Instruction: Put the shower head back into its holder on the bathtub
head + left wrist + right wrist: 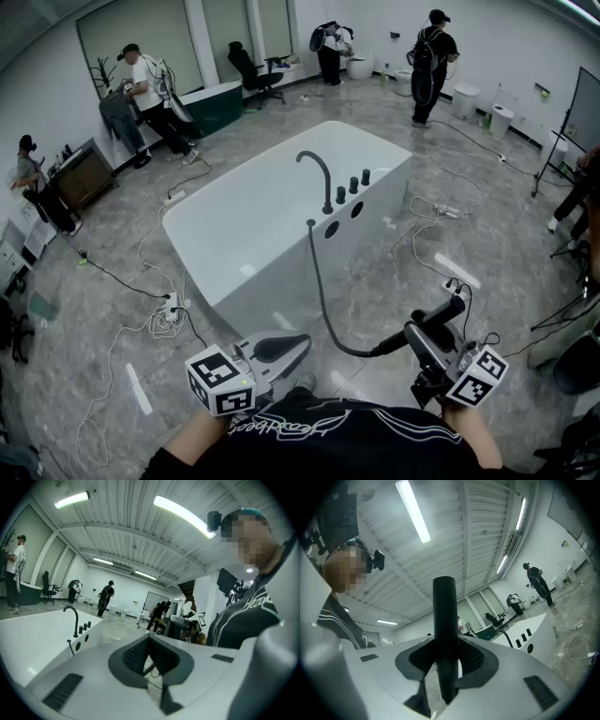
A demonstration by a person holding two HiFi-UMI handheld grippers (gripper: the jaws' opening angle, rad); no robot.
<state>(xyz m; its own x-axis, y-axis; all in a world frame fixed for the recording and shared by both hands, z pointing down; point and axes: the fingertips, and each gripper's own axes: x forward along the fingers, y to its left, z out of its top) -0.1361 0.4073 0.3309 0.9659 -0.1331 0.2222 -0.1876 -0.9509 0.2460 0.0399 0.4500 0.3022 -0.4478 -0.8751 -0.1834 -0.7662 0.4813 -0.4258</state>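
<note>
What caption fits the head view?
Right gripper holds black shower head, its hose running to the white bathtub; left gripper shut.

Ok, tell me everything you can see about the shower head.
The shower head is a slim, matte black stick, plastic or coated metal by the look. The right tool is clamped around it, holding it tilted slightly upward, clear of the white bathtub. Its black hose runs down from the tub deck and curves to its end.
</note>
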